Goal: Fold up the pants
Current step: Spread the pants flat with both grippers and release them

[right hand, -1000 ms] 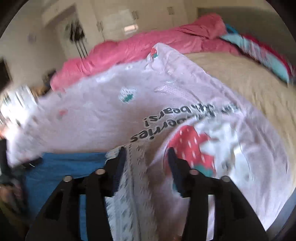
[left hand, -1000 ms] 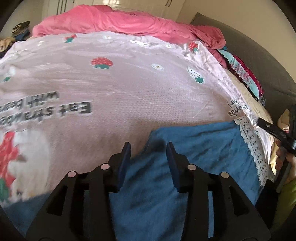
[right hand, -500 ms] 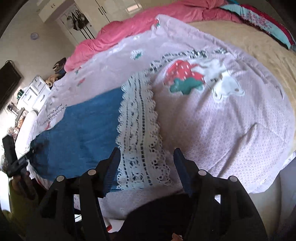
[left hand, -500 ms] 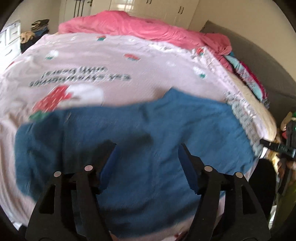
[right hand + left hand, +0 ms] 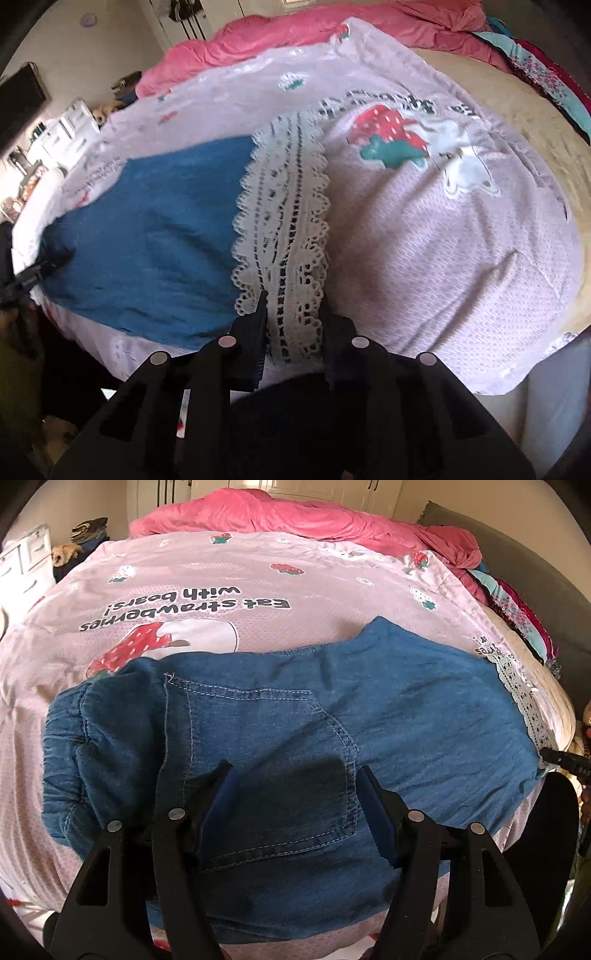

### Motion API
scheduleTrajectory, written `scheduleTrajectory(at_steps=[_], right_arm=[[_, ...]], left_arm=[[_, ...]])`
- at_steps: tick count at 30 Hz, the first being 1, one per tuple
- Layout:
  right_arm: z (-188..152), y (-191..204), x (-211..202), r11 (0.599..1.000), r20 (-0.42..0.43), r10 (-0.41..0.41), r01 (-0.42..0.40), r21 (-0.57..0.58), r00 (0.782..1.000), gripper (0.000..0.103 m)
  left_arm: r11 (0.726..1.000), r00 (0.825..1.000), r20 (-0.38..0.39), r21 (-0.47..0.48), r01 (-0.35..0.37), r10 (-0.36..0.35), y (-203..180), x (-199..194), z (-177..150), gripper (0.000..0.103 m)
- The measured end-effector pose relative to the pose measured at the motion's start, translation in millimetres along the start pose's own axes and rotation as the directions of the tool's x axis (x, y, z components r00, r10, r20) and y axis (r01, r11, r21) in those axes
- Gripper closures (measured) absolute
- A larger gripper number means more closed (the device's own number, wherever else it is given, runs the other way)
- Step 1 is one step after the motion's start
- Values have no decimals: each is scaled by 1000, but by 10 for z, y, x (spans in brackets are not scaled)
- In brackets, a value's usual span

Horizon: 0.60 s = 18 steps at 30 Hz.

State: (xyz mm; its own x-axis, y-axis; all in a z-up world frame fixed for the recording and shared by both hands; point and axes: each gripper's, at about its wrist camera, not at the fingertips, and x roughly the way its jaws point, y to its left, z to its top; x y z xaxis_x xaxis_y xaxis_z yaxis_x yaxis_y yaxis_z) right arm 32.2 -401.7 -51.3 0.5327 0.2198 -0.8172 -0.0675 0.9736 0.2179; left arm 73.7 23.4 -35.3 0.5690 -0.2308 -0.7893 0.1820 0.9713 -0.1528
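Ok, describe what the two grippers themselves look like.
The left gripper and right gripper look alike: matte black plastic frames with triangular cut-outs, four round silver pivot pins across each, and two flat fingers. The left gripper's fingers carry dark blue pads; the right's look darker in shadow. No cables or markings show.

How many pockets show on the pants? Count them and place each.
1: a stitched patch pocket on the pants, beneath the open left tool. Others may be hidden underneath.

Left tool point(image 5: 295, 775) gaping — right tool point(image 5: 293, 302) closing.
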Motion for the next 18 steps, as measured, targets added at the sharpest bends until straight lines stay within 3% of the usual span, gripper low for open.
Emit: scheduleTrajectory(at_steps=[3, 8, 10, 13, 18], right_arm=[[-17, 10, 58, 1000, -20, -25, 25, 10, 999, 76], [-44, -11, -27, 998, -8, -50, 50, 38, 999, 56], [-57, -24, -122, 996, 20, -72, 70, 50, 997, 48], [-54, 4, -391, 994, 113, -98, 92, 56, 989, 42], [66, 288, -534, 1000, 198, -19, 18, 9, 980, 34]], left_arm=[[1000, 1000, -3, 8, -5, 5, -7, 41, -2, 45], [1000, 1000, 8, 14, -4, 4, -11, 16, -13, 45], [1000, 1000, -6, 8, -10, 10, -33, -29, -10, 44], [1000, 1000, 5, 11, -18, 18, -111, -171, 7, 33], [997, 998, 58, 70, 16, -20, -410, -304, 75, 30]])
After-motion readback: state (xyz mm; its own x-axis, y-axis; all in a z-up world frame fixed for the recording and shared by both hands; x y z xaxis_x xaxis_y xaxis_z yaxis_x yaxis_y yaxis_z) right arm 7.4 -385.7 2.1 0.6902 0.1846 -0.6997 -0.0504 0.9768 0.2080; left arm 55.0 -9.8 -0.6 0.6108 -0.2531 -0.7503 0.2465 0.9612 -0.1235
